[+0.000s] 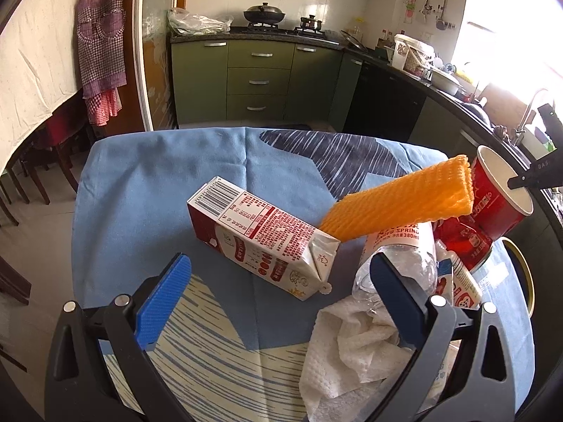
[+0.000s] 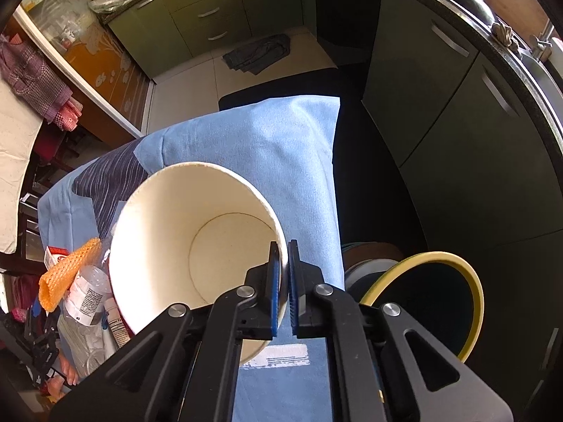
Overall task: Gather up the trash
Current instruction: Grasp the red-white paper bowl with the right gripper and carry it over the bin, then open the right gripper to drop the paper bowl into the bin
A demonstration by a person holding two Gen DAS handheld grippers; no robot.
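Note:
My left gripper (image 1: 281,292) is open and empty, low over the blue-clothed table (image 1: 147,176). Between and beyond its fingers lie a milk carton (image 1: 260,235) on its side, a clear plastic bottle (image 1: 397,263), an orange foam net (image 1: 401,202) and a crumpled paper towel (image 1: 348,348). My right gripper (image 2: 283,281) is shut on the rim of a red paper cup (image 2: 183,239), white inside, held above the table's right side. The cup also shows in the left wrist view (image 1: 499,197).
A crushed red can (image 1: 464,242) and a small tube (image 1: 464,277) lie by the bottle. A yellow-rimmed bin (image 2: 432,302) stands beside the table at the right. Green kitchen cabinets (image 1: 260,81) and a dark counter (image 1: 440,91) are beyond. Chairs (image 1: 21,183) stand at the left.

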